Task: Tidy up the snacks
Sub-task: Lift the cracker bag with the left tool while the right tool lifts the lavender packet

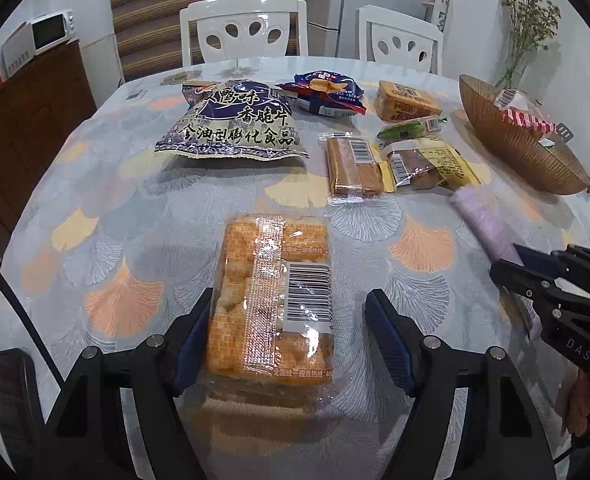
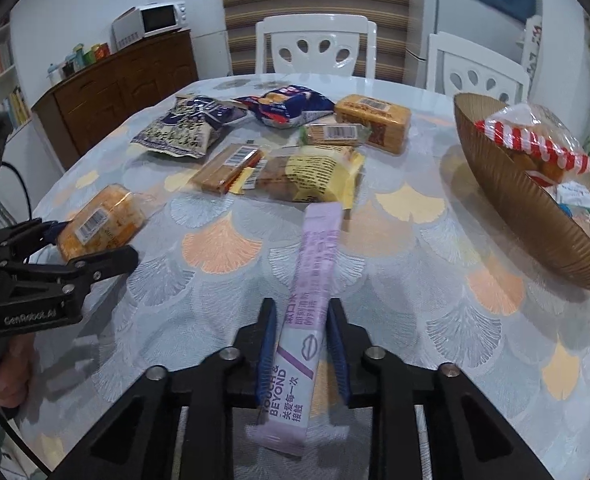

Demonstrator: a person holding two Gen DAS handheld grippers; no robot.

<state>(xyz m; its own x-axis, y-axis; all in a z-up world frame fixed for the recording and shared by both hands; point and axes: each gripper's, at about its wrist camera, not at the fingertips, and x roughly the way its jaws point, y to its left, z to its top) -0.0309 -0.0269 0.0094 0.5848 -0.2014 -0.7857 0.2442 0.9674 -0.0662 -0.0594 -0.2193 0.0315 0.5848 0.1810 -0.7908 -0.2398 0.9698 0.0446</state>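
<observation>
Left wrist: left gripper (image 1: 291, 312) jaws part-open around the cracker pack (image 1: 269, 296); left pad touches the wrapper, right pad stands clear. Pack lies on the table (image 1: 135, 216). More snacks lie further back; bowl (image 1: 511, 140) at far right.

Right wrist: right gripper (image 2: 301, 320) clamped narrow on the purple sachet (image 2: 303, 308), both pads pressing it. Sachet points toward the yellow pack (image 2: 319, 176).

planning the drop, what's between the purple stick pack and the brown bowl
Only bare tablecloth lies between the purple stick pack and the brown bowl, seen in the right wrist view.
</observation>
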